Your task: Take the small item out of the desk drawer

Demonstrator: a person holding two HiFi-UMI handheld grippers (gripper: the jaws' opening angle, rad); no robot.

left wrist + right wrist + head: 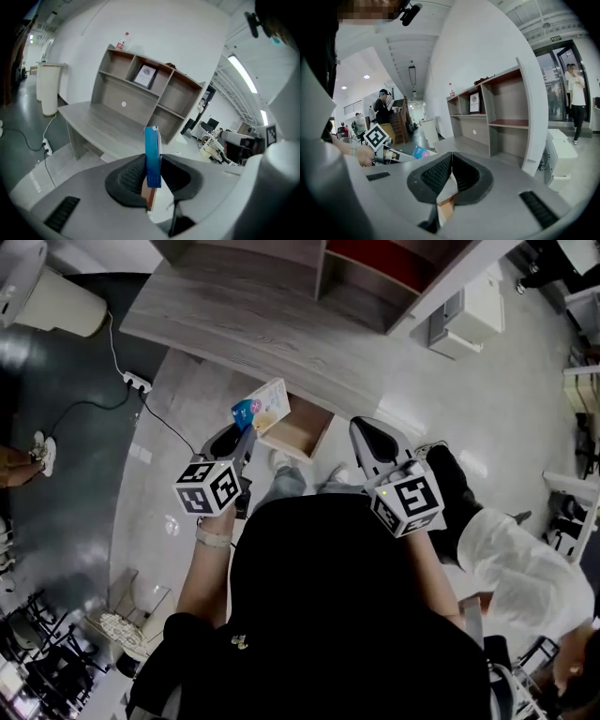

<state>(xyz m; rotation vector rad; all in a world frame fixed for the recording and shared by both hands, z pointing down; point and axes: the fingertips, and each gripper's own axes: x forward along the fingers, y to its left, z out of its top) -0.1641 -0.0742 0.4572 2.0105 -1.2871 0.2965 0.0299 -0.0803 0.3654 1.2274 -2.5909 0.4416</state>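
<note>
left hand-held gripper: clamped on small blue box, above open drawer, near desk edge | right hand-held gripper: jaws together, empty

The box has a blue edge and a pale face with pink and blue print. The desk, upper centre, is grey woodgrain, its drawer tan, and the cubes carry black-and-white squares.
</note>
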